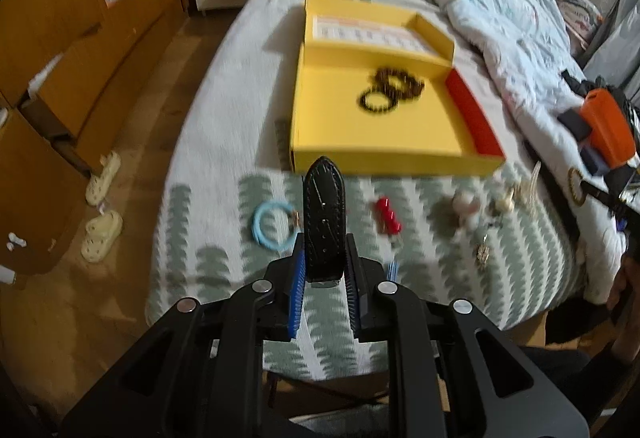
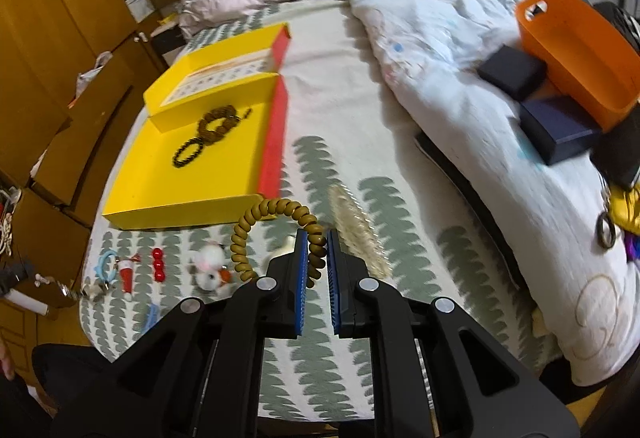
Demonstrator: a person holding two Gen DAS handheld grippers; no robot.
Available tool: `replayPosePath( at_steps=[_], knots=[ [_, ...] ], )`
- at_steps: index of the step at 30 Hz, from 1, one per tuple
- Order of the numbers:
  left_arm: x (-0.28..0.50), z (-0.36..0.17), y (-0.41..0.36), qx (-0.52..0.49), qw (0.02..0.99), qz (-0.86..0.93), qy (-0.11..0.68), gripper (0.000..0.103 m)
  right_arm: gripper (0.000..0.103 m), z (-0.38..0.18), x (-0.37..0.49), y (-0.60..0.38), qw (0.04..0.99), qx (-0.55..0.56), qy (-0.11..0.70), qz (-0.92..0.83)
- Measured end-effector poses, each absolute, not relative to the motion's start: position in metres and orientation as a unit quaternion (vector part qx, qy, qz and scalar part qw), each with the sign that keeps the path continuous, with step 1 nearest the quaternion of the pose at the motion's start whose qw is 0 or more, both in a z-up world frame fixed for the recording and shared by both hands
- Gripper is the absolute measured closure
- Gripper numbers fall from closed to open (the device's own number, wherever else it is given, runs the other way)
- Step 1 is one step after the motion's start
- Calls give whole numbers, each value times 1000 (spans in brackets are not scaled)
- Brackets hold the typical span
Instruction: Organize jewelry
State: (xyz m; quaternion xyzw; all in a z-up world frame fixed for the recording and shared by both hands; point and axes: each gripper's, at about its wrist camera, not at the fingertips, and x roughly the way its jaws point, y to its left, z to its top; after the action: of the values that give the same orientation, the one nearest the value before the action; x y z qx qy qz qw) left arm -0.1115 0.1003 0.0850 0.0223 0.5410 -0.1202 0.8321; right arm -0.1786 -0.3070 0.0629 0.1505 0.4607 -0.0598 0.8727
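Risk: black leather watch strap [image 1: 324, 226], pinched at its lower end by left gripper [image 1: 325, 258], could slip or flop short of yellow cardboard box [image 1: 384, 162] at 12 o'clock. Right gripper [image 2: 317, 258] clamps tan beaded bracelet [image 2: 276, 226]; its box [image 2: 180, 214] at 10 o'clock.

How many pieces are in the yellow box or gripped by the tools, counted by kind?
black bead bracelet: 1
brown bead bundle: 1
black strap: 1
tan bead bracelet: 1
Total: 4
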Motion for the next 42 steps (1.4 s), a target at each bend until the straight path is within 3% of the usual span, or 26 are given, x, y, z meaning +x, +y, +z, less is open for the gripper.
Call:
replayPosePath(
  at_steps=[27,42],
  knots=[
    [-82,-19,121,99,788,-75,602,85,93,-7,-130,-368,824,190,520,-120],
    [-63,-23,112,104,789,-65,603,85,92,-35,-126,-397,798,191,545,-171]
  ],
)
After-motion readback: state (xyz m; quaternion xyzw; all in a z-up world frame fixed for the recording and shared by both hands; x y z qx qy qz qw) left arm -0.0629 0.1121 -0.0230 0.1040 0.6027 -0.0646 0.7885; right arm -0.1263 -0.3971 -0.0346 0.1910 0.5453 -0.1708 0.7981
